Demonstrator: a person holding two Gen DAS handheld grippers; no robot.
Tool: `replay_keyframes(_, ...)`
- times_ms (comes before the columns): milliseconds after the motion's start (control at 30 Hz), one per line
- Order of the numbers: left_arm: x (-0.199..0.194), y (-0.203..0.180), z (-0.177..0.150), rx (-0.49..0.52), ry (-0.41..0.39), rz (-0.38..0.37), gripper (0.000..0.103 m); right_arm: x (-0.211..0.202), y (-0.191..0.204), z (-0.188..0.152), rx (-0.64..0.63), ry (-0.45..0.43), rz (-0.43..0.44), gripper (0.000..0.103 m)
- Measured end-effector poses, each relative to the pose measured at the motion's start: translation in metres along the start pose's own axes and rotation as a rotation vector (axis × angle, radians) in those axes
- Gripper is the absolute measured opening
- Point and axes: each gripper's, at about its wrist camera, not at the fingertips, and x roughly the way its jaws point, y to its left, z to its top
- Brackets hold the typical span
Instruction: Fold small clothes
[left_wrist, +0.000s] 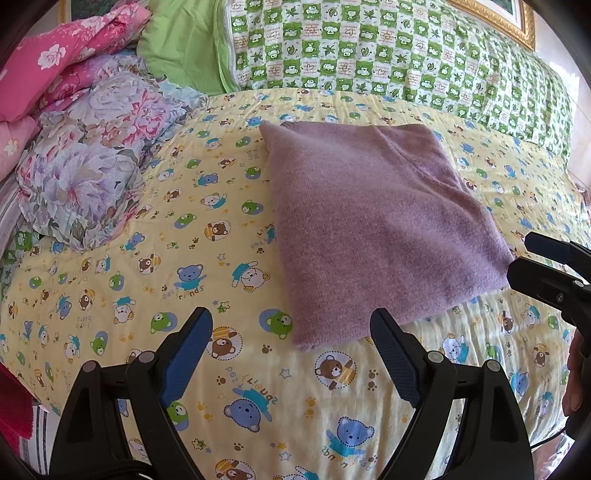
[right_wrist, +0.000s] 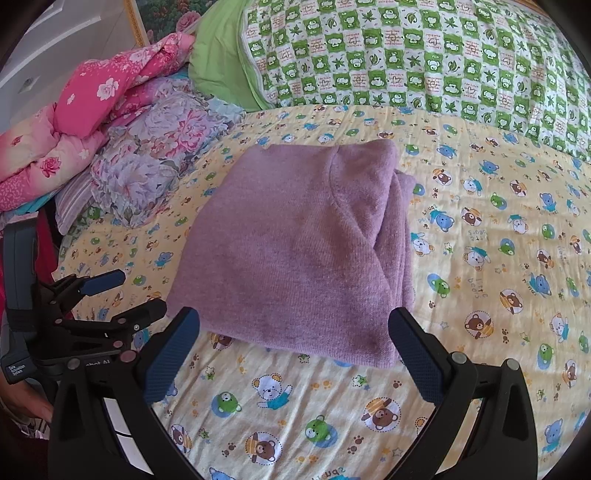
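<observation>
A purple knit garment (left_wrist: 373, 225) lies folded into a compact rectangle on the yellow bear-print sheet (left_wrist: 147, 280). It also shows in the right wrist view (right_wrist: 295, 254), with layered folds along its right side. My left gripper (left_wrist: 291, 332) is open and empty, just short of the garment's near left corner. My right gripper (right_wrist: 293, 332) is open and empty, its jaws standing on either side of the garment's near edge without touching it. The right gripper shows at the right edge of the left wrist view (left_wrist: 537, 258), and the left gripper at the left of the right wrist view (right_wrist: 129, 291).
A green checked pillow (left_wrist: 388, 48) lies along the head of the bed. Crumpled floral bedding (left_wrist: 96, 158) and a pink quilt (left_wrist: 55, 62) are piled at the left. A gold picture frame (left_wrist: 517, 22) hangs behind. The sheet (right_wrist: 498, 258) stretches to the right.
</observation>
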Motion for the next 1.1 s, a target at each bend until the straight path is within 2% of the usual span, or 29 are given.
replay_keyframes(1100,0.0045,-0.0001,0.0007,0.007,0.011,-0.002,0.088,0.0,-0.0019,0.0011,0.001,0.0,0.004,0.102)
